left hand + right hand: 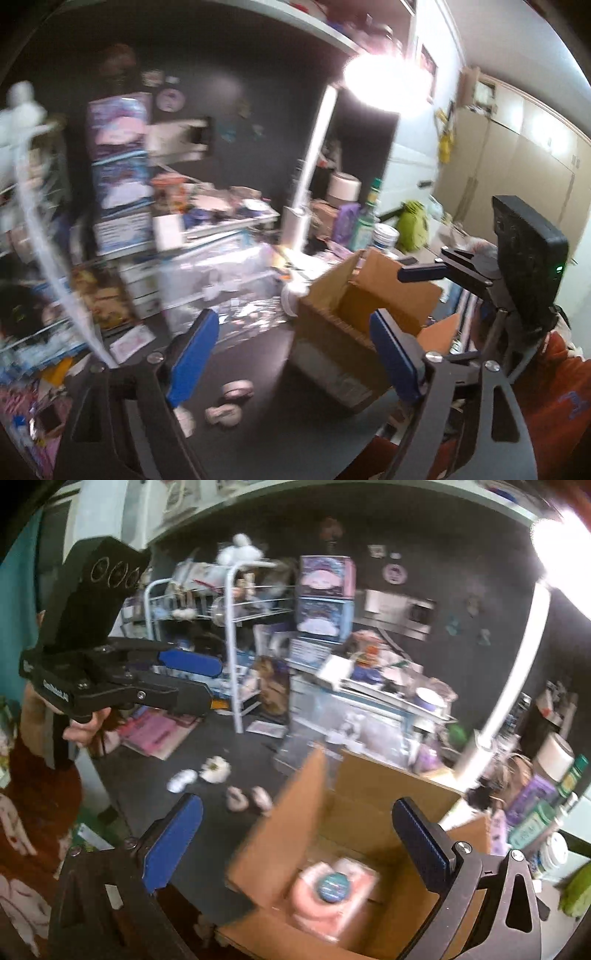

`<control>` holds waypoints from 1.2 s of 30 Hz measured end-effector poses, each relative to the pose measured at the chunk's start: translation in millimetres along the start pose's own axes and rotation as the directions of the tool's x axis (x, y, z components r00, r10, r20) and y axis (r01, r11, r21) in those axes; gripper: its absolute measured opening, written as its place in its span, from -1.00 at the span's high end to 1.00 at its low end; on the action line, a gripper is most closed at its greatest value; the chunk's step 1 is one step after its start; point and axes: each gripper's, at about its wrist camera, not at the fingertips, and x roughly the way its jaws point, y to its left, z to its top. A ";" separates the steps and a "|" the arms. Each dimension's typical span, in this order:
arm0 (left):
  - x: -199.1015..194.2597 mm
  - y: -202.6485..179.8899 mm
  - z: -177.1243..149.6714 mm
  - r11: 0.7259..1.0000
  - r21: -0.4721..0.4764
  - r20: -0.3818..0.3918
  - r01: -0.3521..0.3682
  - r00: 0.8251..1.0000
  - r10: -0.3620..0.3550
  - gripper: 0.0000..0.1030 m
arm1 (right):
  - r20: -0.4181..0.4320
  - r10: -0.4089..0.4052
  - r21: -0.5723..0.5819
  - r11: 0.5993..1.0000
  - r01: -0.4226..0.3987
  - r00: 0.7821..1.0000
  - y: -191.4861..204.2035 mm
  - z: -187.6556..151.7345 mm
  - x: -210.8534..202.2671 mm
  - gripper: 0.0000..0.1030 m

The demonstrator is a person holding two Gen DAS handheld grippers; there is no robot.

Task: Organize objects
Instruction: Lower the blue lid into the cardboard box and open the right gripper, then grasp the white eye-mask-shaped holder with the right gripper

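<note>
An open cardboard box [354, 812] stands on the dark desk; it also shows in the left wrist view [343, 325]. Inside lies a pink packet with a round teal lid [334, 886] on it. My right gripper [299, 838] is open and empty, above the box's near side. My left gripper [295, 354] is open and empty, above the desk left of the box. Small pale pink and white objects lie loose on the desk [243, 797], [229, 402]. The left gripper [199, 683] shows in the right wrist view at left, held in a hand.
A white wire rack [232, 627] with toys, stacked printed boxes [325, 602], a cluttered clear drawer unit [369, 716], a bright lamp on a white pole [517, 657], bottles and tubs [369, 221] ring the desk. Pink papers [155, 734] lie at left.
</note>
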 end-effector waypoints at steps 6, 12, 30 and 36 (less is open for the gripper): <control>-38.1 47.3 -44.7 0.993 -0.082 0.037 -0.088 0.995 0.091 -0.67 | 0.012 0.130 -0.058 0.990 -0.129 0.991 61.8 15.1 29.3 -1.00; -51.2 95.9 -101.1 0.980 -0.158 -0.007 -0.119 0.993 0.119 -0.67 | -0.108 0.260 -0.051 0.962 -0.267 0.960 120.4 -0.3 107.4 -0.64; -51.9 165.9 -192.4 0.948 -0.286 -0.098 -0.139 0.989 0.115 -0.67 | -0.256 0.127 -0.039 0.989 -0.141 0.958 182.1 -30.9 264.5 0.06; -49.6 171.7 -194.8 0.946 -0.300 -0.097 -0.124 0.990 0.099 -0.67 | -0.239 0.106 -0.064 0.990 -0.124 0.965 189.1 -27.4 267.0 0.49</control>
